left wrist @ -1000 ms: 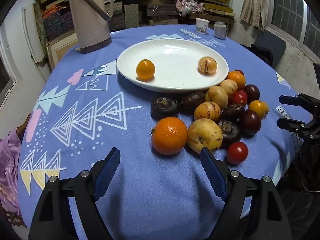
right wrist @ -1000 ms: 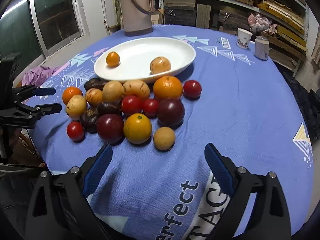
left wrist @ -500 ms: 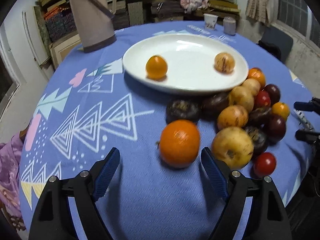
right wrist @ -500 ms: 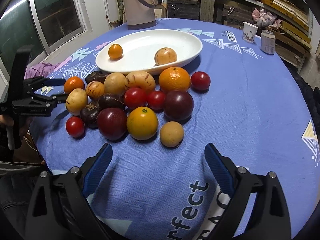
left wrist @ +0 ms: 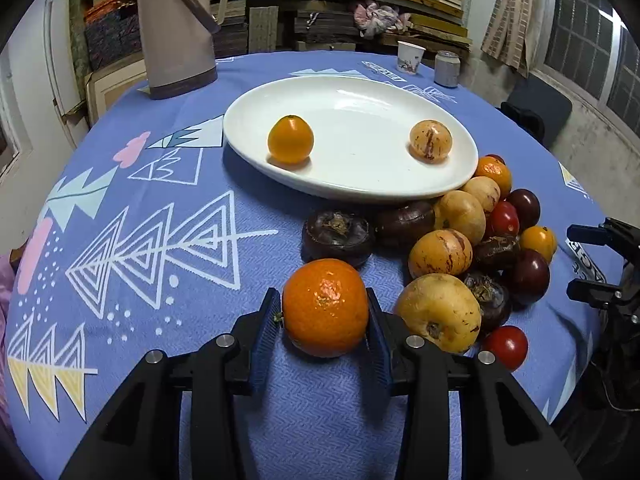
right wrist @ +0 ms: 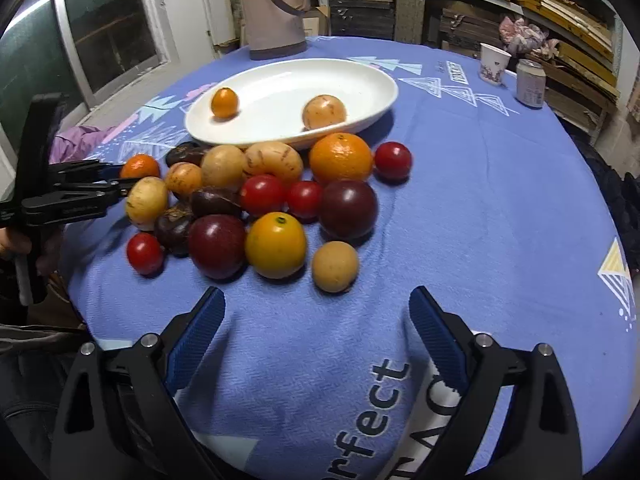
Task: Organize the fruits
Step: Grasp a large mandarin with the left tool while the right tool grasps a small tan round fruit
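Between my left gripper's (left wrist: 326, 318) pads sits the orange (left wrist: 325, 307), gripped; lift gently toward plate (left wrist: 256, 148); right gripper (right wrist: 316, 316) gapes wide.

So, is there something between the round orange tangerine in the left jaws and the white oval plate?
Yes. A dark brown water chestnut lies directly between the round orange tangerine and the near rim of the white oval plate; lifting over it should probably clear it.
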Action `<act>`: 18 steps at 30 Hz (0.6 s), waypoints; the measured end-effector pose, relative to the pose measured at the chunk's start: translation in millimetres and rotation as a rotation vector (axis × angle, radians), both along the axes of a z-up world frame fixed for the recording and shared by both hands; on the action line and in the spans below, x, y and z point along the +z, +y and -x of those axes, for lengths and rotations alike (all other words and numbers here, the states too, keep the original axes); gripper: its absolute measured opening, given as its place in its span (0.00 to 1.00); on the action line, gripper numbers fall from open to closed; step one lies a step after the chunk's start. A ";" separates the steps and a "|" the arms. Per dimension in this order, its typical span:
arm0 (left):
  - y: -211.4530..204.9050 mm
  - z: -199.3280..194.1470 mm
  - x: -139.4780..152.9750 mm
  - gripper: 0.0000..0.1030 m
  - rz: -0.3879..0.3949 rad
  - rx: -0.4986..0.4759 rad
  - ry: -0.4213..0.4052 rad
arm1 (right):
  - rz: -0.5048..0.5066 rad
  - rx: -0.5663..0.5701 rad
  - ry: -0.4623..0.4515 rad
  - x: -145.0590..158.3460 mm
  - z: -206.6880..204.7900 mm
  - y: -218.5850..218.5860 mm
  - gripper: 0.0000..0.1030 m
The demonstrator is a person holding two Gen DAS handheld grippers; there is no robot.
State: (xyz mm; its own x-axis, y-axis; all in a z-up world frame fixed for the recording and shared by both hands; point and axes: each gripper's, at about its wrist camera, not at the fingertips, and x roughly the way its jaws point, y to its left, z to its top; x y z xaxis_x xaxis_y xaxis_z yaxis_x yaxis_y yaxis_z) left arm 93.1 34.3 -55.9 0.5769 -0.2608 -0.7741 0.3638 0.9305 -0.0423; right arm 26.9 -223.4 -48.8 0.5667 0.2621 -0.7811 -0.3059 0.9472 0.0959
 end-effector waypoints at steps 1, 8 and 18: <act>-0.2 1.0 0.1 0.41 0.000 0.002 -0.002 | 0.021 -0.035 0.007 -2.6 -3.0 -2.2 0.88; 3.2 -2.6 -3.2 0.41 0.019 0.027 0.042 | 0.059 -0.045 0.011 -11.6 -13.4 3.9 0.57; 1.2 -4.8 -2.8 0.41 0.010 0.033 0.048 | 0.089 -0.046 -0.013 -11.2 -20.9 11.0 0.25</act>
State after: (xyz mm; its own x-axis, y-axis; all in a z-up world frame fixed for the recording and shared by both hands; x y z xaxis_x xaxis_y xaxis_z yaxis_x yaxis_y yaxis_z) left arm 97.9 35.5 -58.7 0.5474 -0.2495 -0.7988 0.3299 0.9416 -0.0680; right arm 47.8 -212.4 -59.9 0.5869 0.1655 -0.7925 -0.2630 0.9648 0.0067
